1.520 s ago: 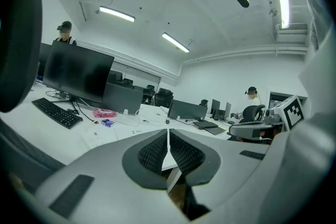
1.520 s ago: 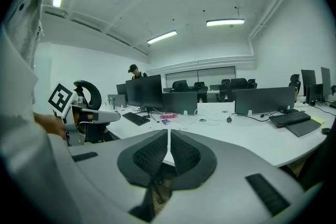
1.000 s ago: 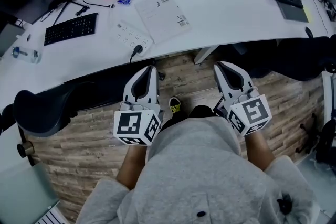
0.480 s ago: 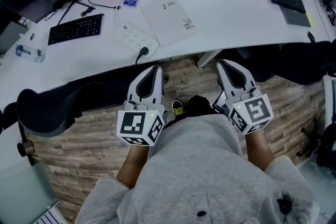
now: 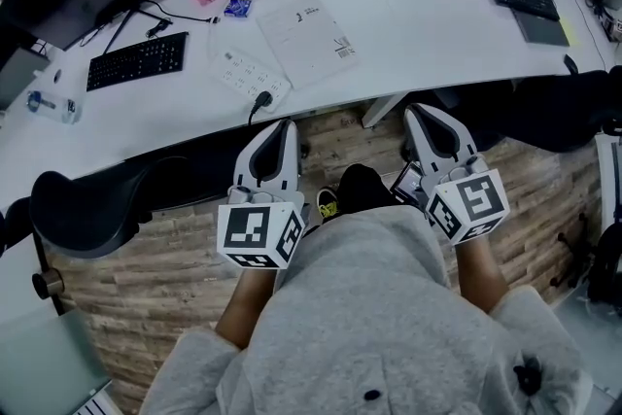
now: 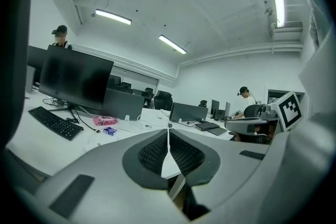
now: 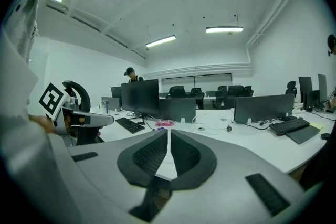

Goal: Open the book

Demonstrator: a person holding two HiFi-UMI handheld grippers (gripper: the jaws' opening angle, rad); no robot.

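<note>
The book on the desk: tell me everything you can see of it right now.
The book is thin and white, apparently paper-covered. It lies flat and closed on the white desk, slightly askew to the desk's edge. The cover shows small dark print near its far end and a barcode-like mark by one near corner. A white power strip lies close beside it; I can't tell whether they touch. Nothing rests on the book. The left tool and right tool are short of the desk, not touching it.

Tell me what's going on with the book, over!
Left gripper and right gripper shut, empty, short of the desk. Book lies closed on it, untouched. Power strip beside the book, nothing on top.
</note>
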